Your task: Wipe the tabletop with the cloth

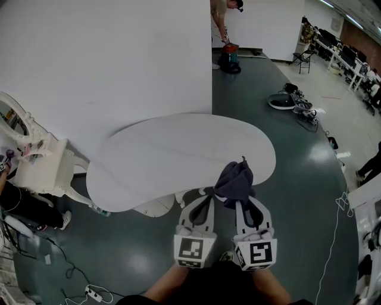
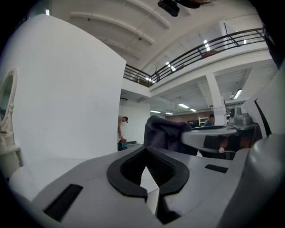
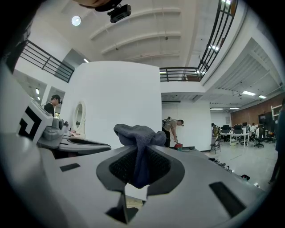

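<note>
Well left of the left gripper (image 1: 201, 195) stands an ornate white dressing table (image 1: 41, 164). The left gripper's jaws are closed on nothing, at the near edge of the smooth white kidney-shaped tabletop (image 1: 161, 158). Just beside it, the right gripper (image 1: 239, 201) clamps the crumpled dark grey-blue cloth (image 1: 234, 180), which is bunched ahead of its tips.

Hall surroundings, seen from above.
An ornate white vanity (image 1: 37, 164) stands beside the white partition wall (image 1: 107, 59); beyond, a person (image 1: 221, 15) bends over a red-and-teal machine (image 1: 230, 58); a power strip (image 1: 94, 292) lies on the dark floor (image 1: 297, 179).
</note>
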`<state>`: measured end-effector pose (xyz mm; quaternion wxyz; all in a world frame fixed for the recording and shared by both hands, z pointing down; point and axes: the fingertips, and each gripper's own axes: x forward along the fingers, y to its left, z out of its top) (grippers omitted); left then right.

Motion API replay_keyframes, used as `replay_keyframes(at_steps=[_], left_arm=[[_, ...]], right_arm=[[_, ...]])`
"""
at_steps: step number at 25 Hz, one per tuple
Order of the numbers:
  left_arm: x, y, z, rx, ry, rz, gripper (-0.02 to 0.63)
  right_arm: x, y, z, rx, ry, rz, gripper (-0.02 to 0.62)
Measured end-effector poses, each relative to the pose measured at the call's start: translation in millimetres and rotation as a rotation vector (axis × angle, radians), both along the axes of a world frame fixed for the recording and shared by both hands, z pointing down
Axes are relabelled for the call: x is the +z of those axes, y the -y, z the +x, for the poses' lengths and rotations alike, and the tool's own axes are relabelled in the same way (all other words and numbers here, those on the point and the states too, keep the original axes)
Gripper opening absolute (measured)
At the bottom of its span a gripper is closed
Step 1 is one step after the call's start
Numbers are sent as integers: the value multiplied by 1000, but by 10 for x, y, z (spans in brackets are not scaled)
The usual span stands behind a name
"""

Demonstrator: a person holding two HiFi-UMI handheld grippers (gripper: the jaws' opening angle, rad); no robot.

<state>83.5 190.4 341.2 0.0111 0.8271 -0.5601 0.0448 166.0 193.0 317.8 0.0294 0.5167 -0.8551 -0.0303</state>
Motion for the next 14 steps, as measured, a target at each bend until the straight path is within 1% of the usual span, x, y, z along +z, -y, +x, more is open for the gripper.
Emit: replay_keyframes(at_steps=[3,14], left_arm=[[15,-5,89,20,32,-10,6],[-71,71,201,42,34,-2,6]], right_arm=[[-49,11,37,-1,11,8,43],[-144,87,84,4,19,25,43]])
